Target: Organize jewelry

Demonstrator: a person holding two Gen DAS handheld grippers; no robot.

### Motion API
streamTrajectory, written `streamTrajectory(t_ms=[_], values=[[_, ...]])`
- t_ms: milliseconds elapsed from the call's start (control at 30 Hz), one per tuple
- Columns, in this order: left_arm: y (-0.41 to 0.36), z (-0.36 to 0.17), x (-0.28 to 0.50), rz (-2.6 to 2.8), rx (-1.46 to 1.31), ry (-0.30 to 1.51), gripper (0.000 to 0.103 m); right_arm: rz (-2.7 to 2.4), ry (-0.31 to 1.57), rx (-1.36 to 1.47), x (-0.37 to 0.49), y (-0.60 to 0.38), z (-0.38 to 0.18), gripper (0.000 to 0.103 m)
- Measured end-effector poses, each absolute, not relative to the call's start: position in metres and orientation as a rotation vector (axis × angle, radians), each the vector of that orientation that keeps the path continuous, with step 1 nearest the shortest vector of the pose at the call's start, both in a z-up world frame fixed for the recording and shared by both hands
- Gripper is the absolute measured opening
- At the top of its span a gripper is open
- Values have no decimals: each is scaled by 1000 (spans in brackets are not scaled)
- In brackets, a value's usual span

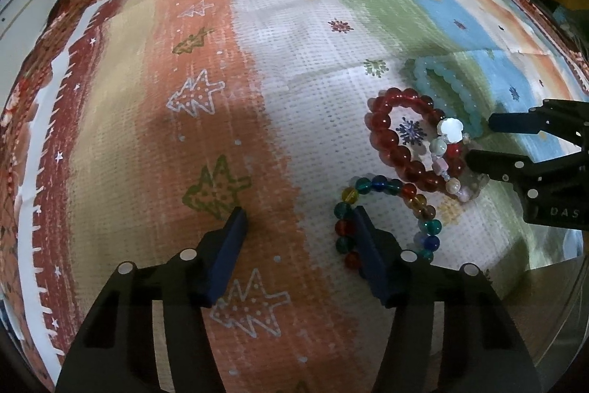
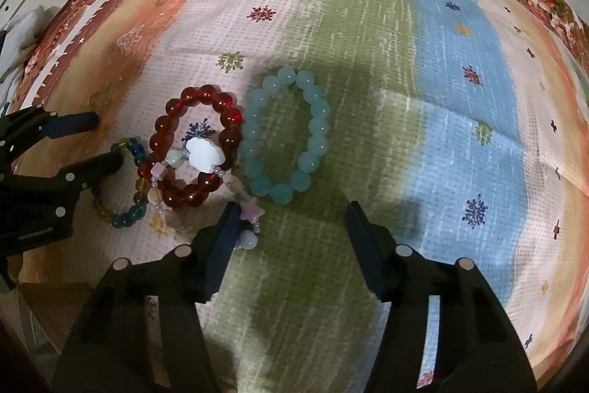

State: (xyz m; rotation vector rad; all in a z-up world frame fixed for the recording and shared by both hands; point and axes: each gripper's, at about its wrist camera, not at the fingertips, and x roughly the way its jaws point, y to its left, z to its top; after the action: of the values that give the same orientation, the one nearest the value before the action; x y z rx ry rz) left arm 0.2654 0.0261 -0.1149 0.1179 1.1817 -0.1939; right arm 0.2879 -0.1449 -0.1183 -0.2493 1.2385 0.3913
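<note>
sorting looks barely begun: four bead bracelets lie bunched together on the worktop, none set apart yet. the red bracelet (image 2: pixel 198 150) sits in the middle, with a charm bracelet (image 2: pixel 204 155) of pale shaped beads and a white flower piece draped across it. the aqua bracelet (image 2: pixel 285 135) lies just beside the red one, touching or nearly so, and the multicolour bracelet (image 1: pixel 386 216) curls on the red one's other side.

the left gripper (image 1: pixel 300 220) points steeply down with its fingers about half open and nothing gripped; one finger stands over the multicolour loop, the other on bare cloth. the right gripper (image 2: pixel 291 212) is likewise about half open and empty, one finger right by the charm bracelet's star bead, the aqua loop just ahead of the gap.

judging by this, the step in hand is lining up for a first pick. next, each gripper would need one strand between its fingers and a lift clear of the others; the charm strand overlapping the red one may drag along.

the cloth (image 2: pixel 368 24) is a woven cover in orange, white, green and blue bands with snowflake and tree prints, edged by a floral border. lighting is dim, with gripper shadows falling on the cloth; little of the room shows beyond.
</note>
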Motion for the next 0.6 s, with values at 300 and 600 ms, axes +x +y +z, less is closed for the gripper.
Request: streamTrajectory(t_ms=[300, 600], values=[[25, -114, 264, -203, 126, 1176, 41, 413, 1234, -249, 286, -142, -117, 29], [22, -114, 262, -221, 152, 1177, 9, 423, 1237, -252, 285, -141, -117, 9]])
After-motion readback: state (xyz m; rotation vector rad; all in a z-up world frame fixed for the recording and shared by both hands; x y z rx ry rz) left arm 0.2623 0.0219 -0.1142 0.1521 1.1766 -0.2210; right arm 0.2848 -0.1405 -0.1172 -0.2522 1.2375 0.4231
